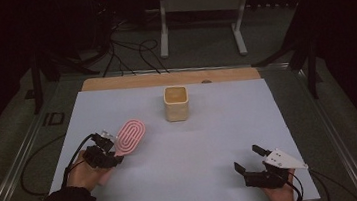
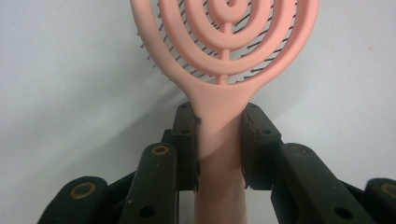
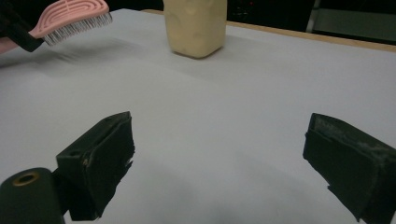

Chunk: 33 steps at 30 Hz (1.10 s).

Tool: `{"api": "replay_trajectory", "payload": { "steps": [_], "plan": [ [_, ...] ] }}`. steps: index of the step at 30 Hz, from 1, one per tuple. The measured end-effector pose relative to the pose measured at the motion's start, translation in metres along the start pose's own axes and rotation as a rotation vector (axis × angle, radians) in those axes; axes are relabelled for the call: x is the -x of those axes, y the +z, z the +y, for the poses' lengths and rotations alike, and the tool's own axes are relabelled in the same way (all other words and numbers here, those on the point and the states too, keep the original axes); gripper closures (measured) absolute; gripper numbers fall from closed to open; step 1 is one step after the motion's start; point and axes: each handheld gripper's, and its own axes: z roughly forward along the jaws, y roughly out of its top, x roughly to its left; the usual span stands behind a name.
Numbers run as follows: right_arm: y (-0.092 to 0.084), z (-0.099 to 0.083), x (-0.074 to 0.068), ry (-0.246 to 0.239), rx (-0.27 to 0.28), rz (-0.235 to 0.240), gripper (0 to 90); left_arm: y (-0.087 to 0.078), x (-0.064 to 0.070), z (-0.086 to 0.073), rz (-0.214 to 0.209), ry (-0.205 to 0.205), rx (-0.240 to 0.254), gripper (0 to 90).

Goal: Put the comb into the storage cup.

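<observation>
A pink vented hairbrush (image 1: 130, 135) is held off the table at the left, bristles down. My left gripper (image 1: 107, 147) is shut on its handle; in the left gripper view both pads press the pink handle (image 2: 219, 140) below the oval head. The brush (image 3: 70, 16) also hangs above the mat at the upper left of the right gripper view. A cream square cup (image 1: 176, 103) stands upright near the far middle of the mat, seen too as a cream cup (image 3: 195, 25). My right gripper (image 1: 248, 157) rests near the front right, jaws wide open with nothing between them (image 3: 219, 163).
The pale mat (image 1: 196, 144) covers a wooden table whose far edge (image 1: 124, 82) shows as a bare strip. Cables trail on the floor beyond, and a white stand's legs (image 1: 164, 36) rise behind the table. Dark floor surrounds the table.
</observation>
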Motion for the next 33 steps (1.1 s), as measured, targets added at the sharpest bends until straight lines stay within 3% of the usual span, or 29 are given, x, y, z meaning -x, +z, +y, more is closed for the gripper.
{"api": "replay_trajectory", "payload": {
  "steps": [12, 22, 33],
  "plan": [
    [0.001, 0.0, 0.0, -0.001, -0.001, 0.001, 8.4, -0.005, 0.002, -0.001, -0.021, -0.041, 0.138, 70.8],
    [0.002, -0.001, -0.001, -0.004, -0.006, 0.002, 8.4, -0.007, 0.007, 0.001, -0.023, -0.045, 0.197, 70.8],
    [0.004, -0.002, -0.001, -0.006, -0.017, -0.002, 8.4, -0.011, 0.015, 0.006, -0.011, -0.017, 0.242, 70.8]
  ]
}}
